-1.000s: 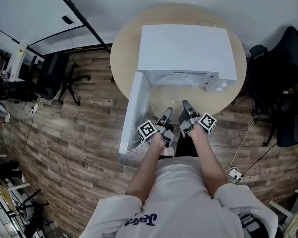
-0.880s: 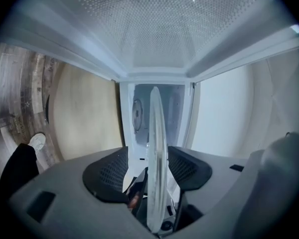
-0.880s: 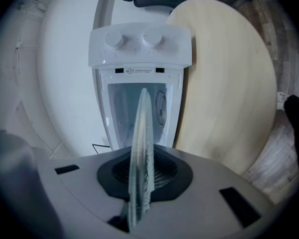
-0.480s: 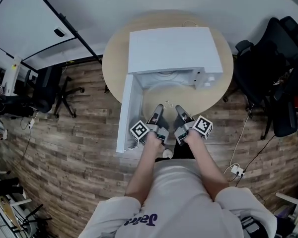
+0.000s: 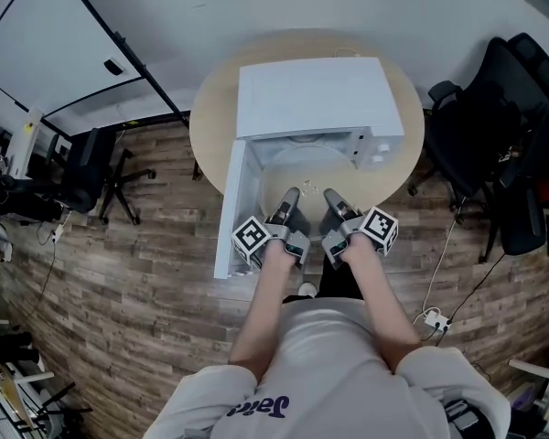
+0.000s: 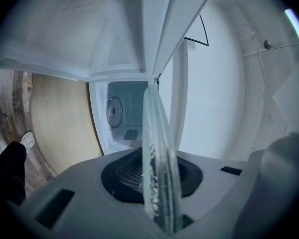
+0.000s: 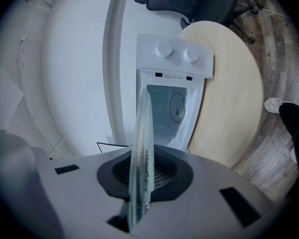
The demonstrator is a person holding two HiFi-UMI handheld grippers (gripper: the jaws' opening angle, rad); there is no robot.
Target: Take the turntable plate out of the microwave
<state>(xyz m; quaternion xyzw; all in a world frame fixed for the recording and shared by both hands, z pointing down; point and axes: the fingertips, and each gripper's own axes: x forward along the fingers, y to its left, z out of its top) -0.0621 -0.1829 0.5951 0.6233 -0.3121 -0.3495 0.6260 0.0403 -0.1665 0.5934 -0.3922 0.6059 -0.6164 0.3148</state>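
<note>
Turntable plate (image 6: 157, 148): clear glass disc with a thick rim, pale speckles along its edge.
Place: just outside the open microwave (image 5: 311, 94), over the near part of the round table (image 5: 210, 126), right of the swung-out door (image 5: 233, 208).
Left gripper (image 5: 290, 197): jaws closing, narrow, near-left rim between them and pressed.
Right gripper (image 5: 332, 197): jaws almost together, clamped on the near-right rim.
Lie: flat and level, edge-on to both gripper views; round, so no long axis.

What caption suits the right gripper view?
Right gripper clamps the glass turntable plate edge-on before the open microwave.
</note>
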